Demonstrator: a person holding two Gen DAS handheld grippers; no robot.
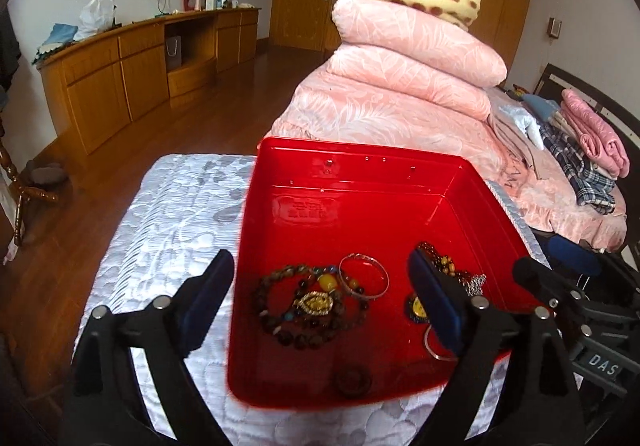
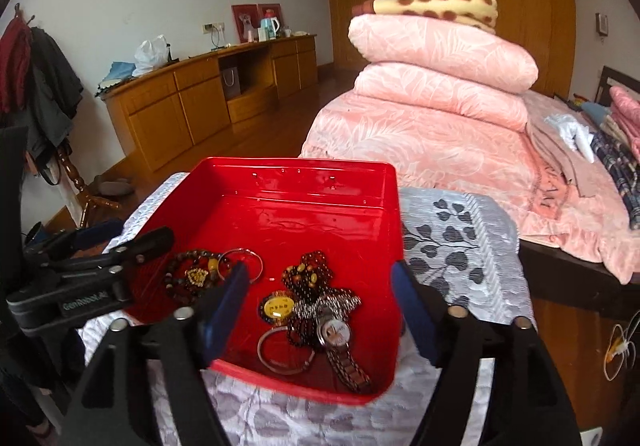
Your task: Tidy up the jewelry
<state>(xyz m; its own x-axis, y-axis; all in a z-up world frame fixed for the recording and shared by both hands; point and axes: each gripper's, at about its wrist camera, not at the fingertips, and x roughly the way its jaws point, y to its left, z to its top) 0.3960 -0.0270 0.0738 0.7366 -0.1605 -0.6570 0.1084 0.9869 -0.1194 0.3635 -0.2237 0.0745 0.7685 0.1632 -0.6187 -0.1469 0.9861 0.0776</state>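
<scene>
Jewelry (image 2: 308, 302) in red tray (image 2: 280, 206), beneath both wide-apart, empty tongs (image 1: 320, 294) (image 2: 320, 302).

black tongs (image 1: 320, 294), blue pads (image 1: 208, 298), silver screws (image 1: 162, 301)

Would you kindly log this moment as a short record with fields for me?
container: red tray on a grey-patterned quilted cover
contents: beaded bracelet, silver bangle, wristwatch, yellow round pendant, silver ring, dark beaded pieces
left tongs: open, empty, straddling the tray's left rim
right tongs: open, empty, over the watch and pendant
</scene>
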